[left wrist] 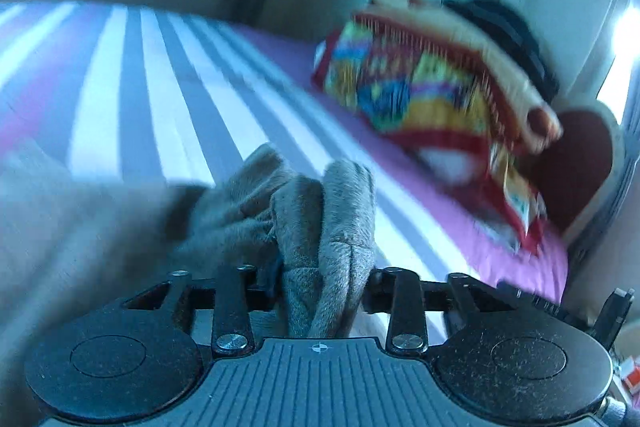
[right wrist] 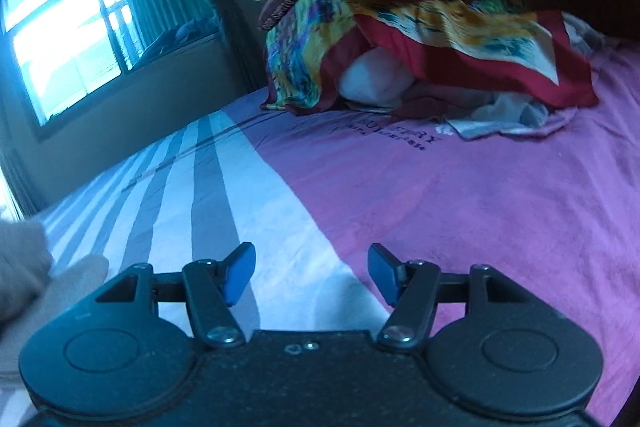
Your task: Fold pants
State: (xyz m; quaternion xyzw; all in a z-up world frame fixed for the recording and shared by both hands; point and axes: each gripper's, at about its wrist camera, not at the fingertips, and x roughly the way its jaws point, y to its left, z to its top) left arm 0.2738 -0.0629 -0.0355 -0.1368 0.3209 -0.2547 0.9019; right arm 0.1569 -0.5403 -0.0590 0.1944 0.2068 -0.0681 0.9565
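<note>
The pants are grey, fuzzy fabric. In the left wrist view my left gripper is shut on a bunched fold of them, and the cloth hides the fingertips. More of the fabric spreads blurred to the left. In the right wrist view my right gripper is open and empty, its blue pads apart above the bed sheet. A pale part of the pants shows at the left edge of that view.
The bed sheet is pink with white and grey stripes. A heap of colourful blankets lies at the head of the bed, also in the left wrist view. A window is at the far left.
</note>
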